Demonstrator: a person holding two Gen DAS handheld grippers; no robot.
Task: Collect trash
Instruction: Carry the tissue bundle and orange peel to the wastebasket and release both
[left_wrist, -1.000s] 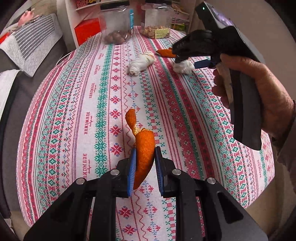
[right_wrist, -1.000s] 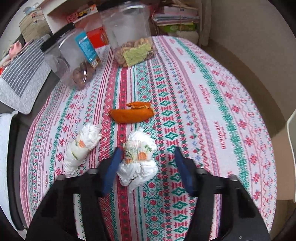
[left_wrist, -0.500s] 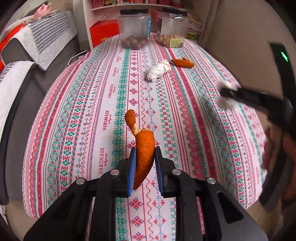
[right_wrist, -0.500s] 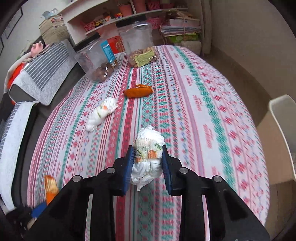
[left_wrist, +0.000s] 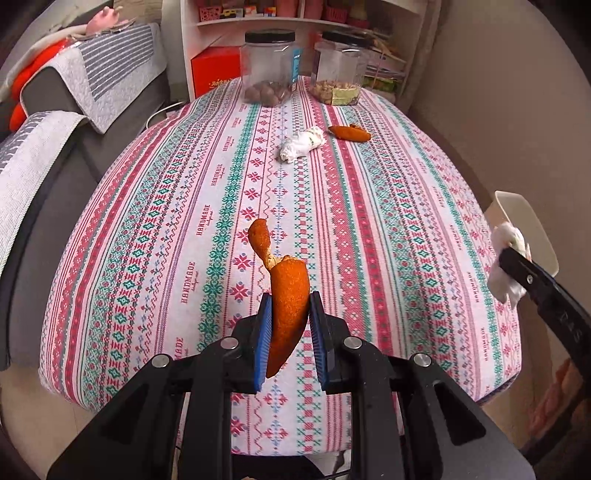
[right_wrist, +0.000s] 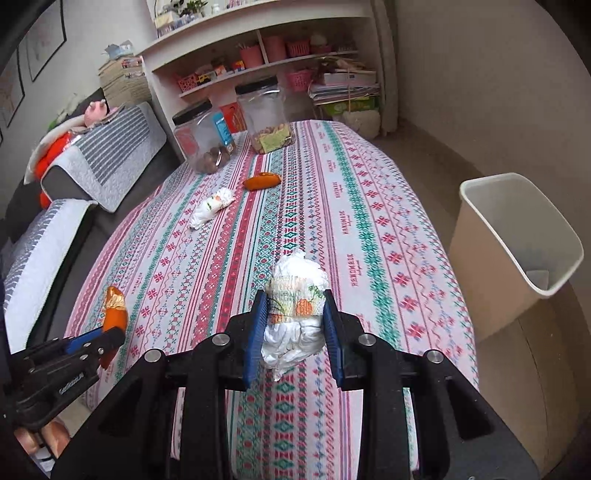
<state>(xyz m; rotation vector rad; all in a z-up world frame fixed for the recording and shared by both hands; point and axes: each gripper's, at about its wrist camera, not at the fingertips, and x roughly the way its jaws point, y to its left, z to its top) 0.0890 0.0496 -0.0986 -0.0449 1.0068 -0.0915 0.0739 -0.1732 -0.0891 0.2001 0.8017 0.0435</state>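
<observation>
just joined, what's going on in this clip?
A person is clearing trash off a patterned tablecloth with two handheld claws. The left claw is shut on an orange peel; the right claw is shut on a crumpled napkin, both held above the table. A bin stands beside the table on the right. Another napkin and another peel lie on the table near two jars.
</observation>
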